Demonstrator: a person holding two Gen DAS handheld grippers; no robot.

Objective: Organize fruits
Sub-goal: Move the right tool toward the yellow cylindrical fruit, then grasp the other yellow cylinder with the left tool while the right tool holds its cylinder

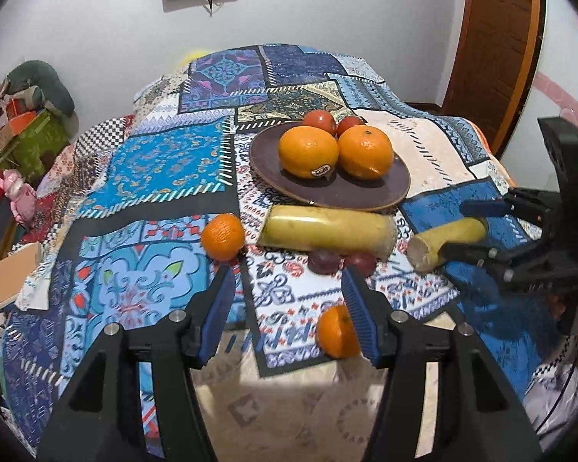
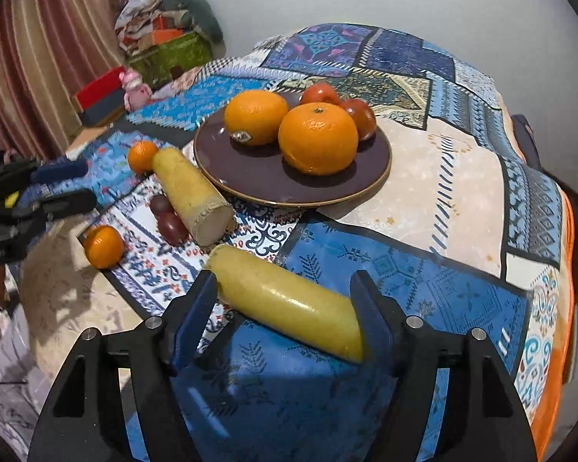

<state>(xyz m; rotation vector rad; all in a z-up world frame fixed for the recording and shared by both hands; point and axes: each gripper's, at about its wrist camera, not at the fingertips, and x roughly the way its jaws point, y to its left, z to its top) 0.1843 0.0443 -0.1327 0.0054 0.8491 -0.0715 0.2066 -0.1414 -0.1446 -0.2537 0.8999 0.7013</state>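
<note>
A dark plate (image 1: 350,192) (image 2: 250,177) holds two big oranges (image 1: 308,152) (image 2: 318,138) and two red fruits (image 1: 320,121) behind them. My right gripper (image 2: 283,275) (image 1: 454,229) stands open around a short yellow cut piece (image 2: 289,300) (image 1: 447,240) lying on the cloth; the right pad touches it and a gap shows at the left pad. My left gripper (image 1: 287,269) (image 2: 88,184) is open just above the cloth, with a small orange (image 1: 335,331) (image 2: 104,246) against its right finger, untouched by the left pad.
A longer yellow piece (image 1: 327,231) (image 2: 192,196) lies in front of the plate, two dark plums (image 1: 325,261) beside it and another small orange (image 1: 223,236) (image 2: 142,156) at its end. The patchwork cloth (image 1: 165,161) drops off at the near edge. Boxes (image 1: 38,131) stand beyond.
</note>
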